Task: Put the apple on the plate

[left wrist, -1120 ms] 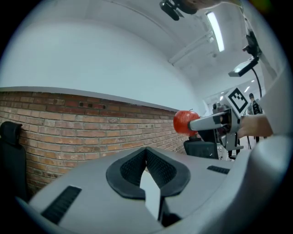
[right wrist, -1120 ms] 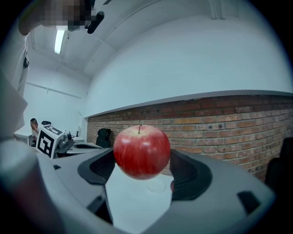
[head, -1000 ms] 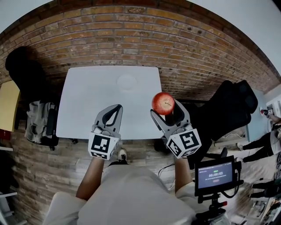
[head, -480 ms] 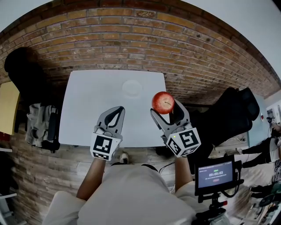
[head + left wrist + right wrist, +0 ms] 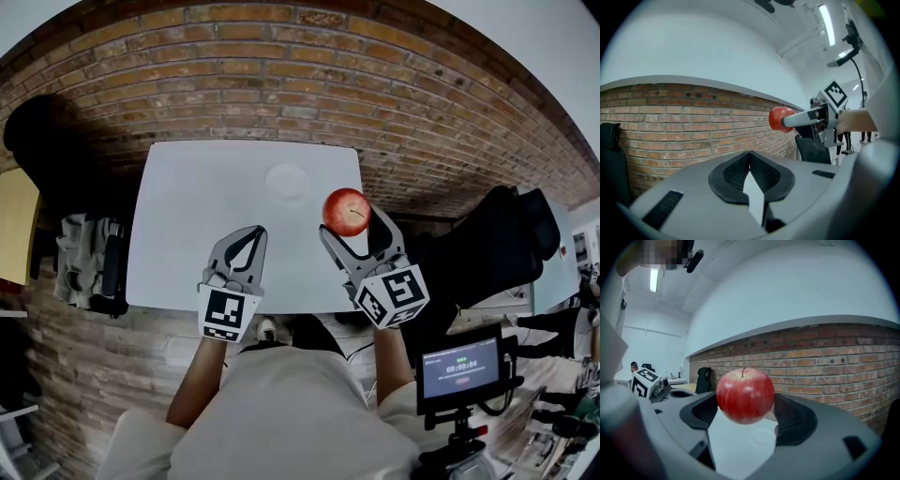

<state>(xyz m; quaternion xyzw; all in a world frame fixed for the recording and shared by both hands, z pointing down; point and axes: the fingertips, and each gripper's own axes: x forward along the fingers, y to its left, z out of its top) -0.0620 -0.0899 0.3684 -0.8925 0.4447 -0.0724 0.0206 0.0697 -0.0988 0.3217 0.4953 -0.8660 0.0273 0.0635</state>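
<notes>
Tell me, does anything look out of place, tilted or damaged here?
Nothing stands out. The apple is whole, gripped upright in the right tool above the table; the plate lies flat and bare; the left tool is shut and empty.

Monitor (image 5: 459, 367) readout too small to read; plate (image 5: 287, 181) faint, rim barely distinct against table (image 5: 187, 234).

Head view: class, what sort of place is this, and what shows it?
Probably an office or lab workspace: a brick wall, a white table, a black office chair and a small monitor on a stand.
</notes>
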